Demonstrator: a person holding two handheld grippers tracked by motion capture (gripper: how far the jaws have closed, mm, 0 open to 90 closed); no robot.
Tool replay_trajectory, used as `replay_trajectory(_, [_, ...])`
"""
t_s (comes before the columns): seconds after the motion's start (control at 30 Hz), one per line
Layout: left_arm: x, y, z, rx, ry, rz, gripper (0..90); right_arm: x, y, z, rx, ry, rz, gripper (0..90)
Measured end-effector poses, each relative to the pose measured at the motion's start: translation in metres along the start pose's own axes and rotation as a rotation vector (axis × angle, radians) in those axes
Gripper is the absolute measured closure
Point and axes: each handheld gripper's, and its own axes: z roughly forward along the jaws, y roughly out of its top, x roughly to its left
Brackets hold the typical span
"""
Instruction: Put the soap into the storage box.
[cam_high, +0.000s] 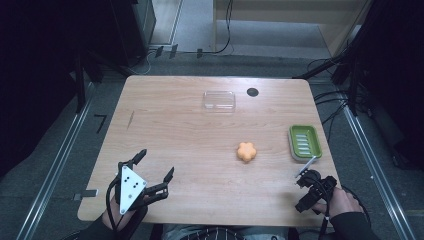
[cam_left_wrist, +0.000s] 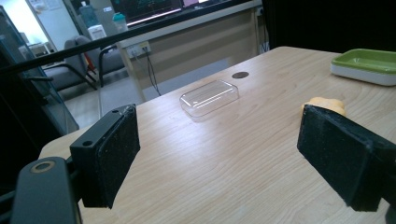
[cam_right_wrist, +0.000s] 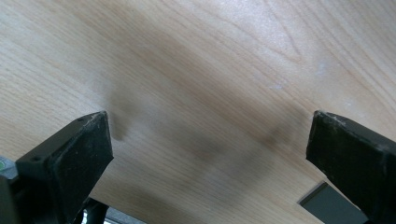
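Matt wood table (cam_high: 190, 145); clear glossy plastic lid (cam_high: 219, 100).

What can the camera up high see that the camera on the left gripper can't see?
The high view takes in both hands, the left gripper and the right gripper, the whole table, the floor and the cables around it.

The left gripper view looks across the table and catches chairs, a bottle and a dark screen in the room behind. It also shows its own two black jaws close up, set wide apart with nothing between them.

Both show the clear plastic lid, the green soap dish, the orange flower-shaped soap and the dark round spot.
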Motion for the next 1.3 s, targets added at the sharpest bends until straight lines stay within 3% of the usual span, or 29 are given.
replay_trajectory(0.23, [0.001, -0.001, -0.001, 0.0, 0.006, -0.004, 13.5, 0.003, 0.003, -0.002, -0.002, -0.016, -0.014, 0.5])
replay_trajectory(0.53, [0.0, 0.0, 0.0, 0.0, 0.001, 0.003, 13.5, 0.013, 0.009, -0.004, -0.004, -0.03, -0.07, 0.6])
replay_trajectory(1.3, [0.0, 0.0, 0.002, 0.007, -0.004, -0.001, 13.5, 0.025, 0.035, -0.015, -0.036, -0.056, -0.12, 0.0])
